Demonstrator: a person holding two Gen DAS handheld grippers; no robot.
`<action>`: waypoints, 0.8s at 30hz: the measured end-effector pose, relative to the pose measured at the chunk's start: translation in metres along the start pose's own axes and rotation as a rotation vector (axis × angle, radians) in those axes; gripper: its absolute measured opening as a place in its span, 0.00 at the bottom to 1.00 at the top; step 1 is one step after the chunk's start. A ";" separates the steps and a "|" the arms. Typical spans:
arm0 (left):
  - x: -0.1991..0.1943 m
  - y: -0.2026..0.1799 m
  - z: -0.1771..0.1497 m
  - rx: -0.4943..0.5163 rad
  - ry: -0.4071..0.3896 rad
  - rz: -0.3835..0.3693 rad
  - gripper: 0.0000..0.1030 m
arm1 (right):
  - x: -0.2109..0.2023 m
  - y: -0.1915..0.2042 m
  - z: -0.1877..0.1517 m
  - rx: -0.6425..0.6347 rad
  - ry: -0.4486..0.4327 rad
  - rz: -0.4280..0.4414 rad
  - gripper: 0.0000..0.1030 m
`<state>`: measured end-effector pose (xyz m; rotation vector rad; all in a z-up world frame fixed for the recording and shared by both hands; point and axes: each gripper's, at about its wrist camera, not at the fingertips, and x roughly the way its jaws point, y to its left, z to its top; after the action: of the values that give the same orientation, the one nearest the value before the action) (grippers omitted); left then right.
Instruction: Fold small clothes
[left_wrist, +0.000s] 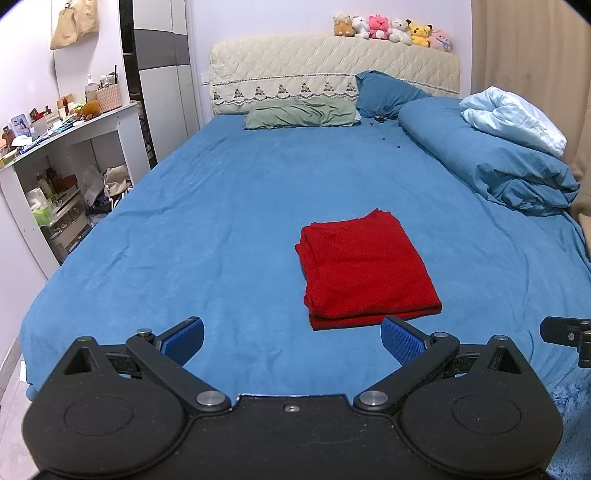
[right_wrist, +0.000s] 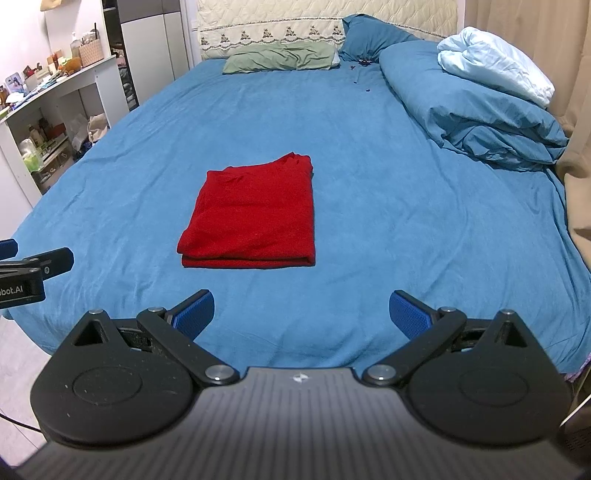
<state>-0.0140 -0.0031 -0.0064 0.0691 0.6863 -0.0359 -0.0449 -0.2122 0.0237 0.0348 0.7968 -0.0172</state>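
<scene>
Red garment (left_wrist: 365, 266) lies folded on the bed (left_wrist: 221, 206) — left gripper (left_wrist: 291, 338) and right gripper (right_wrist: 301, 314) both spread wide, empty.

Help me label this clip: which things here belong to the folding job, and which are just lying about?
Job: red garment, folded on the blue sheet; open left gripper; open right gripper.

Lying about: green pillow, rolled duvet, plush toys.

Red garment (right_wrist: 251, 214) folded flat on blue bedsheet (right_wrist: 388, 206); right gripper (right_wrist: 301, 314) jaws wide apart, empty, near bed edge.
</scene>
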 end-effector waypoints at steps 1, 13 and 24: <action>0.000 0.000 0.000 0.000 0.000 0.001 1.00 | 0.000 0.000 0.000 0.000 0.000 0.000 1.00; -0.001 0.005 -0.001 -0.001 -0.005 -0.004 1.00 | 0.000 0.001 0.000 0.000 0.004 0.011 1.00; -0.001 0.005 -0.001 -0.003 -0.008 0.003 1.00 | 0.001 0.001 -0.001 -0.002 0.004 0.012 1.00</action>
<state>-0.0151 0.0020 -0.0065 0.0673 0.6781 -0.0323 -0.0448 -0.2111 0.0226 0.0380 0.8002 -0.0053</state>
